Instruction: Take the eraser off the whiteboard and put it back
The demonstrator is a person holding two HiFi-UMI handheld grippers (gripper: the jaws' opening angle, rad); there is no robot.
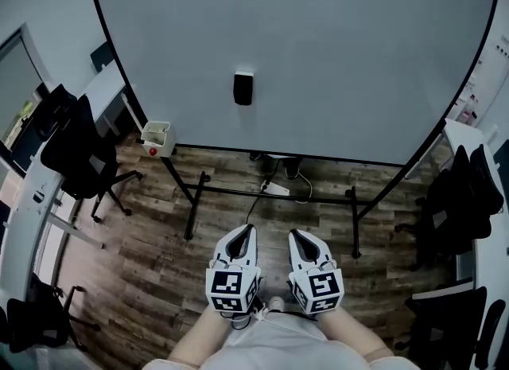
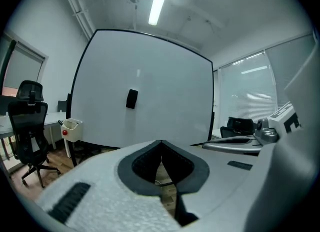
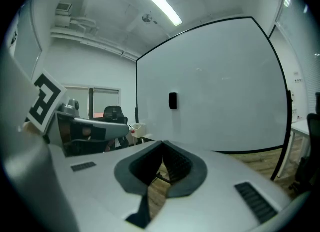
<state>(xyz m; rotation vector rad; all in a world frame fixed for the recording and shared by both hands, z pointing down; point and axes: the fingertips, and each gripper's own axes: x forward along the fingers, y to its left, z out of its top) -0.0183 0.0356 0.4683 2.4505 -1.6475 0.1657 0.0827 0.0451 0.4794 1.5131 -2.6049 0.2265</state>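
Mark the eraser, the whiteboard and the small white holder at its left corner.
eraser (image 1: 243, 88), head view, middle of its black body.
whiteboard (image 1: 350, 58), head view, bare white surface.
white holder (image 1: 163, 144), head view, its front wall.

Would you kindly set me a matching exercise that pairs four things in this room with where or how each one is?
Things:
1. eraser
2. white box
3. power strip
4. left claw

Places or states:
A. lying on the floor below the whiteboard
B. shut, holding nothing
C. stuck on the whiteboard's face
D. at the whiteboard's lower left corner

Pairs: 1-C, 2-D, 3-A, 4-B
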